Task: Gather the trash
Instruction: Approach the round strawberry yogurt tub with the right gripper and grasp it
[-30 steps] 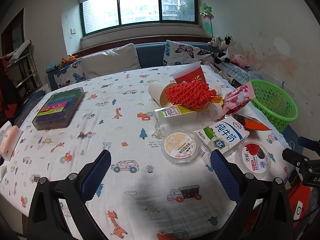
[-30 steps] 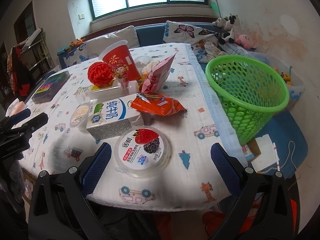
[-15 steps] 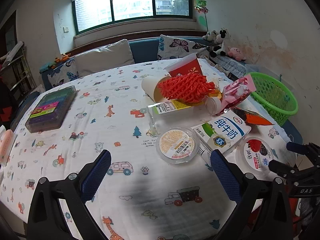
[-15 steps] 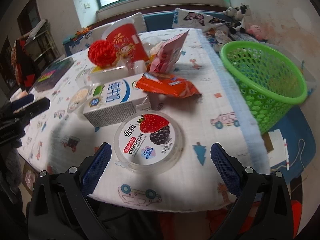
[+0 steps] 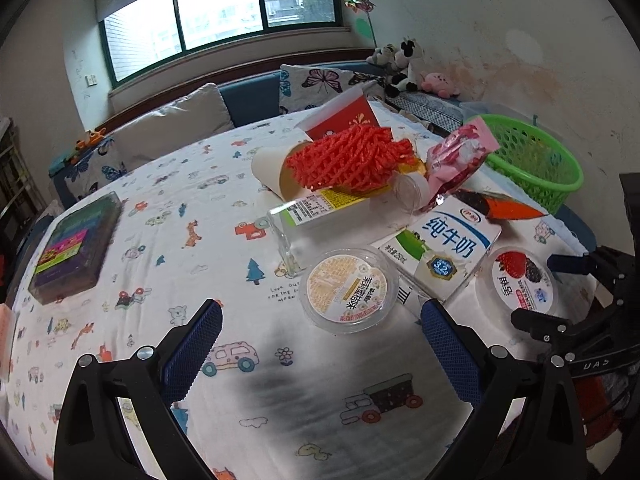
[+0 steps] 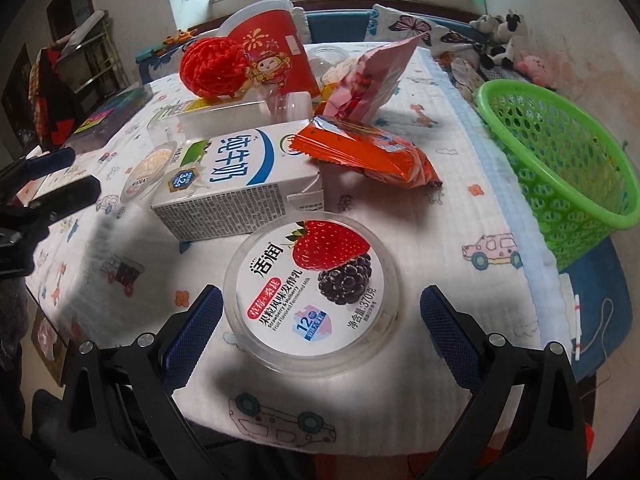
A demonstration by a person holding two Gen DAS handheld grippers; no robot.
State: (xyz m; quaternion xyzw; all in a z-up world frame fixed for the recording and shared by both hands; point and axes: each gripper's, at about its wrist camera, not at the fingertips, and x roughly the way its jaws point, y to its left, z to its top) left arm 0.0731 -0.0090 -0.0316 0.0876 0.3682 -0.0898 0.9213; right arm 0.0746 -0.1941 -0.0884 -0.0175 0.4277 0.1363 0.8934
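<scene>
Nothing looks collected yet: the green basket (image 6: 568, 152) appears empty, the trash lies beside it on the desk (image 6: 460, 216), and the right gripper (image 6: 320, 316), fingers apart, straddles the strawberry yogurt tub (image 6: 312, 292), while the left gripper (image 5: 320, 332) hovers with fingers apart.

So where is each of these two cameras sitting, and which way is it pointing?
Left wrist: rides the left gripper, facing across the table toward the window; its own blue-padded fingers show, with the right gripper at the right edge.
Right wrist: rides the right gripper, low over the berry yogurt tub; the left gripper shows at left.
Shared: milk carton, green basket.
</scene>
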